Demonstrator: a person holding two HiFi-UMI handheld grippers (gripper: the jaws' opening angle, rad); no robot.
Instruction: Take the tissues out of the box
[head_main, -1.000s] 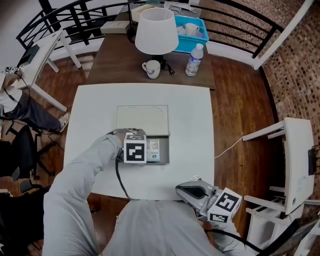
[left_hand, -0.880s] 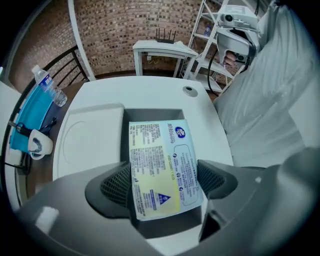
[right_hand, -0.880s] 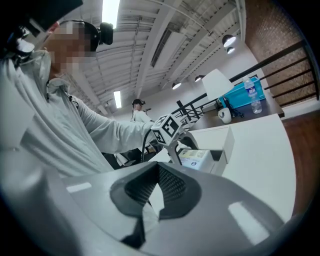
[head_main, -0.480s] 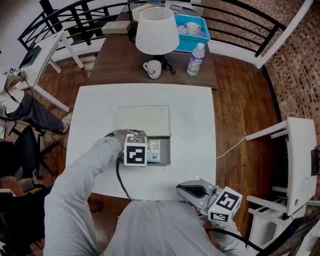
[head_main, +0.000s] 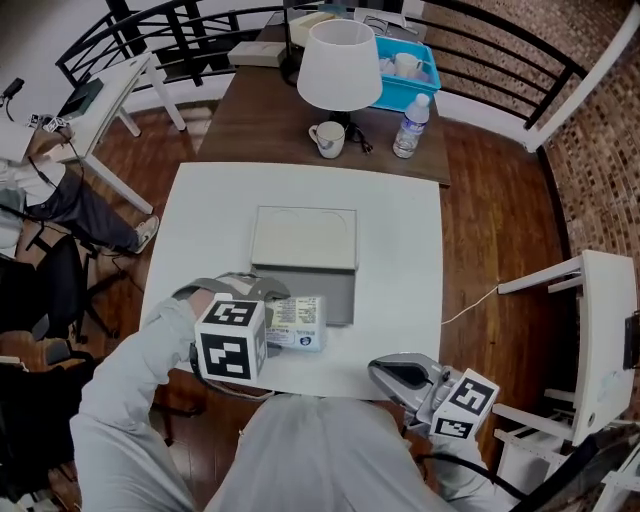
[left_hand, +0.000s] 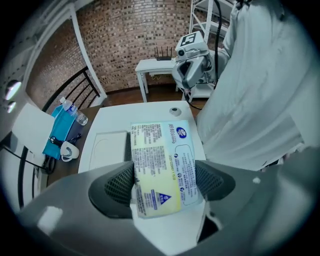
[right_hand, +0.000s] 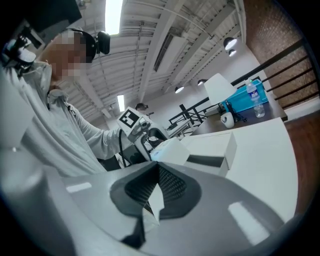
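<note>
A tissue pack with a printed label hangs just in front of the open box, whose white lid lies folded back. My left gripper is shut on the pack's near end. In the left gripper view both pads press the sides of the pack, held by my left gripper over the white table. My right gripper rests at the table's front edge, jaws shut and empty. In the right gripper view my right gripper points towards the pack and box.
Behind the white table, a brown table holds a lamp, a mug, a water bottle and a blue bin. A white shelf unit stands right; a cable trails off the table. A seated person is at the left.
My left gripper has drawn back towards me with the tissue pack, carrying it out of the box to the table's front left. The right gripper has stayed put.
</note>
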